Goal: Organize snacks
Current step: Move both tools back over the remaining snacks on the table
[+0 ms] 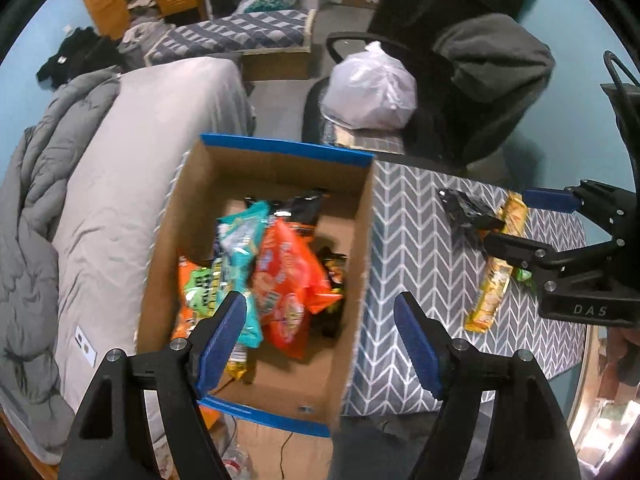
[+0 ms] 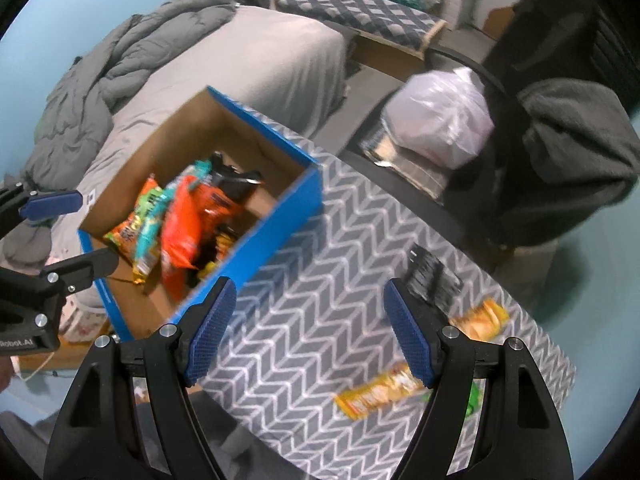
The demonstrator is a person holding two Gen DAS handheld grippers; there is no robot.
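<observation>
Your left gripper (image 1: 320, 344) hangs wide and empty over the cardboard box (image 1: 360, 240) of snack bags (image 1: 280, 272). Your right gripper (image 2: 308, 336) is spread too, empty above the tablecloth (image 2: 320, 280), near the yellow packet (image 2: 376, 394) and black packet (image 2: 430, 276).

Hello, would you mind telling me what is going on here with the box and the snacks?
A person is sorting snacks with a hand-held gripper in each hand. The cardboard box already holds several snack bags. A yellow packet, a second yellow packet and a black packet lie on the patterned table beside it. The left gripper is over the box and the right gripper over the table, both open and empty.
</observation>
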